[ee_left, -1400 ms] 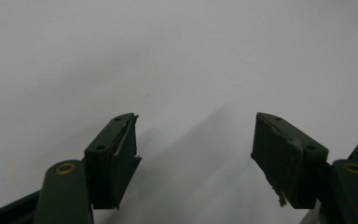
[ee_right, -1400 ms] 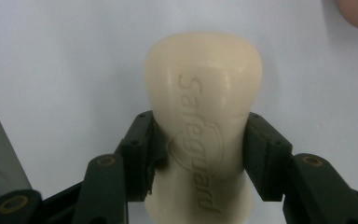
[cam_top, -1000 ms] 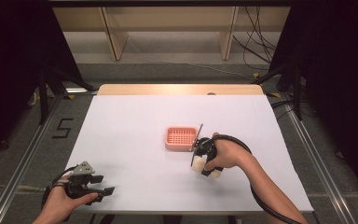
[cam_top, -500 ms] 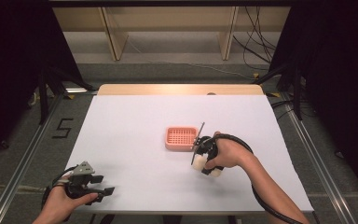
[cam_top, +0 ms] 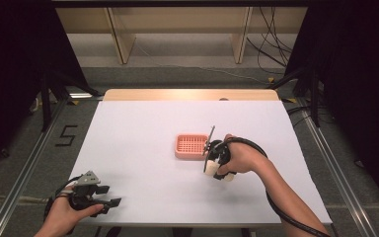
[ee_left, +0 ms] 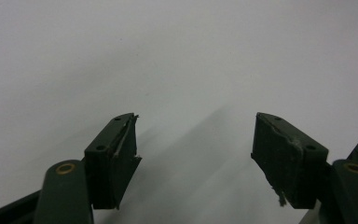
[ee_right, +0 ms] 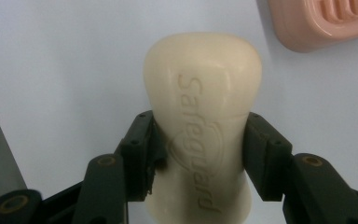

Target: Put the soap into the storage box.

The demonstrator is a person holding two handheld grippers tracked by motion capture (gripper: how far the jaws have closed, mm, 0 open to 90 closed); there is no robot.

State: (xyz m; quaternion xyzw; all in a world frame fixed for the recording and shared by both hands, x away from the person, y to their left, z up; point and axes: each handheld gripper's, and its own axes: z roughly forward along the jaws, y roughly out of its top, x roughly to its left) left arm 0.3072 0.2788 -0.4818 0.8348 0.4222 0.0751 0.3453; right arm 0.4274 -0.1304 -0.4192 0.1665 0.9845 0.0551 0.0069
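You've got the cream bar of soap [ee_right: 203,121] pinched between the jaws of your right gripper [ee_right: 200,154], both black pads pressed flat against its sides, and the stamped "Safeguard" lettering runs along the face toward the camera in the right gripper view. In the high view the soap [cam_top: 225,177] pokes out below your right hand [cam_top: 239,158], sitting low over the table just beside the near right corner of the pink soap dish [cam_top: 192,146], but I can't tell if it's touching the surface. The dish is a slotted pink tray a bit right of the table's middle, and its rounded corner [ee_right: 321,23] shows at the top right of the right gripper view, apart from the bar. Your left gripper [cam_top: 109,202] is well away at the near left corner of the table, held in your left hand [cam_top: 66,215], jaws spread wide with nothing between them; the left gripper view just has the two pads [ee_left: 116,158] hanging over bare white. The table [cam_top: 143,128] is covered in a plain white sheet, with a strip of pale wood showing along the far edge [cam_top: 190,94]. Around it the room's dim: grey floor with a "5" marked in black tape [cam_top: 65,135] on the left, metal rails running along both sides, light wooden shelving legs [cam_top: 120,34] at the back, and a tangle of black cables [cam_top: 271,49] at the far right.
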